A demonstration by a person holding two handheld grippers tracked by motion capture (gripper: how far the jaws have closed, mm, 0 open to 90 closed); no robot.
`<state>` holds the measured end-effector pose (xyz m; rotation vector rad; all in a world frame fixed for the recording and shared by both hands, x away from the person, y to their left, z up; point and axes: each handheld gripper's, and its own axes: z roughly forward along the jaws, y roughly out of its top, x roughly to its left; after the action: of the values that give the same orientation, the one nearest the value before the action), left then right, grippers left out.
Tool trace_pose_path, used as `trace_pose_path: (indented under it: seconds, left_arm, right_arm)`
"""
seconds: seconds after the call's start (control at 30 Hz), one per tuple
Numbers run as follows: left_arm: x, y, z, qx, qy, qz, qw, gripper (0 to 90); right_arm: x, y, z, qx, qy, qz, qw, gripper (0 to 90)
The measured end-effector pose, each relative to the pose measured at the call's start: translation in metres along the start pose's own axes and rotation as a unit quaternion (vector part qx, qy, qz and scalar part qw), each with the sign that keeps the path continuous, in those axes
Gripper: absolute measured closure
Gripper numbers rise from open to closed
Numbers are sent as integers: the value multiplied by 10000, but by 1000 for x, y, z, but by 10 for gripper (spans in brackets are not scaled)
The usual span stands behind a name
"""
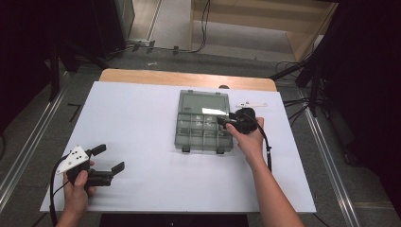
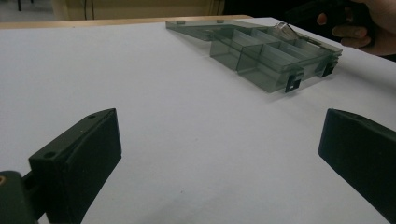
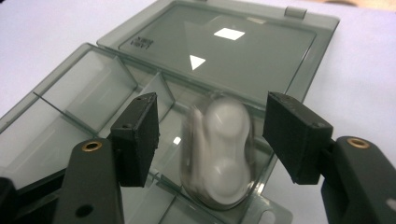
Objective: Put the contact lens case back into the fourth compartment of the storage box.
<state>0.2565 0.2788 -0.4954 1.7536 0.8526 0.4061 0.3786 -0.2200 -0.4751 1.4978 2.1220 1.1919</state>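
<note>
Black tongs (image 1: 108, 159) with blocky jaws, brass-ringed screw holes, a white three-cornered plate, black trailing cables.

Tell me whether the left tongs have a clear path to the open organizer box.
Probably yes. The left tongs stand open and nothing lies on the white table between them and the organizer box; the right tongs hover over its far side.

No legible text on box lid (image 3: 219, 51)

Right gripper (image 1: 226, 121) over compartment box (image 1: 203, 120)
</note>
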Motion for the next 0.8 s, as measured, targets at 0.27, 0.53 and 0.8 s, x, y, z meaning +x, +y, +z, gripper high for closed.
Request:
trace_pose_path:
  seconds: [0.27, 0.53, 0.8]
  left_arm:
    - [0, 0, 0, -3, -6, -3, 10000, 0]
    - [0, 0, 0, 2, -12, 5, 10000, 0]
    - [-1, 2, 1, 19, 52, 55, 10000, 0]
  right_arm:
    - [6, -1, 4, 109, -116, -201, 9997, 569]
    - [4, -6, 11, 158, -265, -46, 9995, 674]
    - [3, -5, 10, 257, -208, -84, 9994, 682]
